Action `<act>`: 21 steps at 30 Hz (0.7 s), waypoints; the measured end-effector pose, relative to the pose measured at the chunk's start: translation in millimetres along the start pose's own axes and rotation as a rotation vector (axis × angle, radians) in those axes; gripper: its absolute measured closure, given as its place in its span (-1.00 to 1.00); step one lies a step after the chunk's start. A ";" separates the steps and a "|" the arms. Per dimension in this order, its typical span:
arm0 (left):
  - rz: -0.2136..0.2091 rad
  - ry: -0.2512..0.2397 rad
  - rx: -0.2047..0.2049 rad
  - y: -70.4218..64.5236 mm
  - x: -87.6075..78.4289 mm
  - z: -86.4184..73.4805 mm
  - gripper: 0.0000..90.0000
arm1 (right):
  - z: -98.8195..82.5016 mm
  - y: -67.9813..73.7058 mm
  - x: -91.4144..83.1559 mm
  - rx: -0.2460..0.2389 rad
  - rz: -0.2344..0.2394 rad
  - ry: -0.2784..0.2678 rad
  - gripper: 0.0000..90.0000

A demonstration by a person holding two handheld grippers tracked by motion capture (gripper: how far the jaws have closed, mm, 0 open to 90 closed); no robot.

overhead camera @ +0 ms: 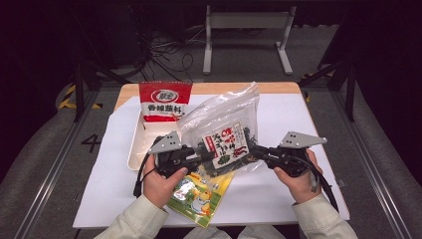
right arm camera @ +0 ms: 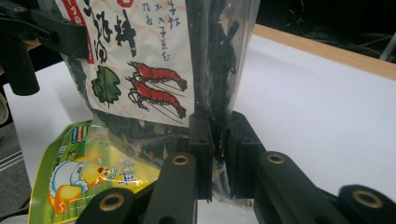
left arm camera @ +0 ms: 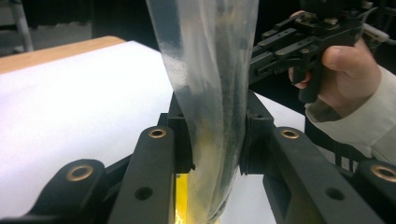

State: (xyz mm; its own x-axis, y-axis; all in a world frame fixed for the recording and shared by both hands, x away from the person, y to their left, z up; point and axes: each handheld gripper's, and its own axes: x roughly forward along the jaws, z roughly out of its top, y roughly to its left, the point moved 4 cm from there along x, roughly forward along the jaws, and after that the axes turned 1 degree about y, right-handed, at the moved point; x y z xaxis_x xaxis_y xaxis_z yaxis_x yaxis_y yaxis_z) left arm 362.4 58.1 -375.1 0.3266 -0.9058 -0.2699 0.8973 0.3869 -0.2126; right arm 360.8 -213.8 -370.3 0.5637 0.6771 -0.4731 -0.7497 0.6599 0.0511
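Seaweed bag [overhead camera: 230,133] held up over the white table cover [overhead camera: 298,124], pinched at both lower sides.

At the left, the left gripper [overhead camera: 211,158] clamps the bag's lower left edge between its jaws, clear plastic squeezed between the pads. The bag rises between the two hands, its printed shrimp label facing the person, above a yellow snack packet [overhead camera: 199,191] lying flat on the cover. At the right, the right gripper [overhead camera: 255,149] grips the bag's lower right edge, jaws narrow on the plastic. Behind stand a red packet [overhead camera: 164,102] and a cream tray [overhead camera: 137,144].
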 end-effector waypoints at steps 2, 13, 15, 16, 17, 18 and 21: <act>-0.006 0.005 0.018 -1.5 -2.8 3.0 0.60 | 1.1 -1.1 -1.6 -0.009 0.004 -0.017 0.70; 0.009 0.037 0.130 -4.2 -30.0 22.8 0.61 | 3.0 -8.9 -10.6 -0.005 -0.012 -0.044 0.55; 0.028 0.053 0.154 -2.5 -36.7 25.9 0.61 | 2.2 -11.7 -12.0 -0.002 -0.021 -0.042 0.53; 0.040 0.061 0.163 -1.1 -39.7 27.2 0.61 | 1.8 -13.5 -13.0 0.001 -0.024 -0.043 0.53; 0.054 0.067 0.179 1.0 -43.2 28.3 0.61 | 1.5 -14.7 -13.9 0.005 -0.025 -0.043 0.53; 0.067 0.068 0.195 3.9 -46.7 29.4 0.61 | 1.4 -15.8 -14.8 0.007 -0.028 -0.044 0.53; 0.090 0.074 0.202 10.2 -56.4 30.8 0.61 | 0.3 -19.8 -17.2 0.011 -0.041 -0.041 0.52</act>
State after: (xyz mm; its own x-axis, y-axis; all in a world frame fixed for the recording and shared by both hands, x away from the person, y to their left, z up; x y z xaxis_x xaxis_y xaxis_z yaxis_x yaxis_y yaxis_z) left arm 362.2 107.9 -333.1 0.3916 -0.8513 -0.3493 0.9094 0.4159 0.0059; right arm 366.0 -238.5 -362.9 0.6079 0.6620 -0.4385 -0.7219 0.6907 0.0419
